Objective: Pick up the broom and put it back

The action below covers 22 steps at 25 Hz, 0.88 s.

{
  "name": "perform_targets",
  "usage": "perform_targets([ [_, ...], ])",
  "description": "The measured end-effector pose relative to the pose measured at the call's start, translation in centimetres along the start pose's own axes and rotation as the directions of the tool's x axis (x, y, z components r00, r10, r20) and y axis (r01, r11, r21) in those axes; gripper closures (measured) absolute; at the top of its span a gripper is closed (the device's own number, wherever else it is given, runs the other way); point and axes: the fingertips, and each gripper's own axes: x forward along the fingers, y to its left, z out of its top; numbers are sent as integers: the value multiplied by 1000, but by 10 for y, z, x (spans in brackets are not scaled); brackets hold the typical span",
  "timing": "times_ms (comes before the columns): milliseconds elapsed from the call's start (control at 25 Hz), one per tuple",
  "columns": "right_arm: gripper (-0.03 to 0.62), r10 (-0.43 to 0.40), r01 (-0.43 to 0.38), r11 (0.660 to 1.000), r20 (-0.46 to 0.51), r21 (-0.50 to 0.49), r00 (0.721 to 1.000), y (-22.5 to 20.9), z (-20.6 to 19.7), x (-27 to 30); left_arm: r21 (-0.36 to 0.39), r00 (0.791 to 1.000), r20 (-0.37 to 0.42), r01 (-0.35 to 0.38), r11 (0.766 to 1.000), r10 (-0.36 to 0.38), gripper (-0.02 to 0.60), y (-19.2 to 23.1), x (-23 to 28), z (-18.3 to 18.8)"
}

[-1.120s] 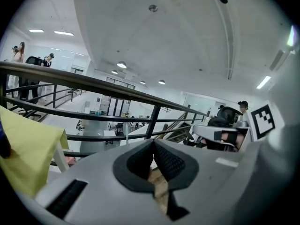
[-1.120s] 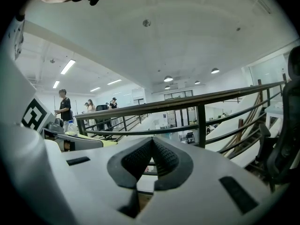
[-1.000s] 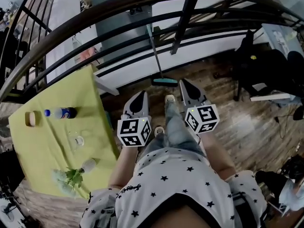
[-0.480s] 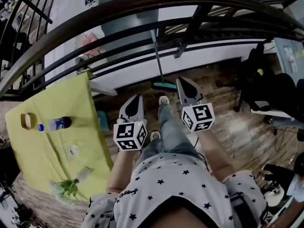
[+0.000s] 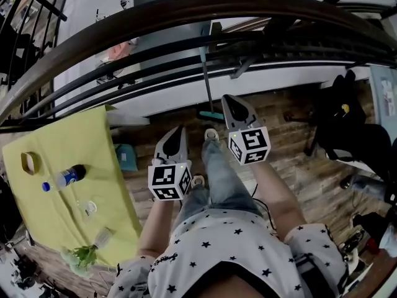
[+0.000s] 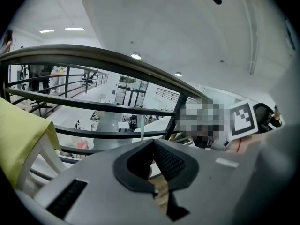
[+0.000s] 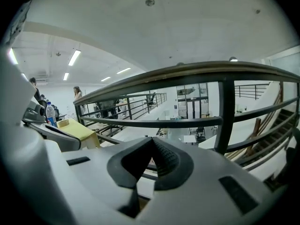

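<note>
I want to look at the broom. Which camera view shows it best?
The head view. It shows the whole broom: it stands against the railing, with its teal head on the wooden floor. The left gripper view shows only a thin pale strip, probably the broom's shaft. The right gripper view shows no broom.

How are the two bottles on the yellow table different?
The blue-capped bottle has a dark label; the clear bottle shows no blue cap and no dark label. The blue-capped bottle is near the brown ring; the clear bottle is beside the green leaves. Both are small and sit on the same table.
</note>
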Motion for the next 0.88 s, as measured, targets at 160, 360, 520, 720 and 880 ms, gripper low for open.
perform_targets([
  [160, 600, 16, -16, 1000, -18, -1, 1000, -10, -14, 31, -13, 1000, -6, -15, 1000, 15, 571, 9, 17, -6],
  [360, 600, 22, -23, 1000, -36, -3, 999, -27, -22, 77, -26, 999, -24, -33, 999, 33, 571, 17, 40, -6],
  [520, 600, 23, -23, 1000, -52, -2, 998, -43, -31, 109, -37, 999, -36, -40, 999, 39, 571, 18, 59, -5],
  [720, 599, 11, -12, 1000, -74, -10, 997, -55, -45, 143, -39, 998, -45, -46, 998, 44, 571, 24, 73, -7],
  [880, 562, 19, -20, 1000, -82, -7, 996, -61, -52, 169, -47, 997, -56, -54, 997, 51, 571, 31, 81, -11],
])
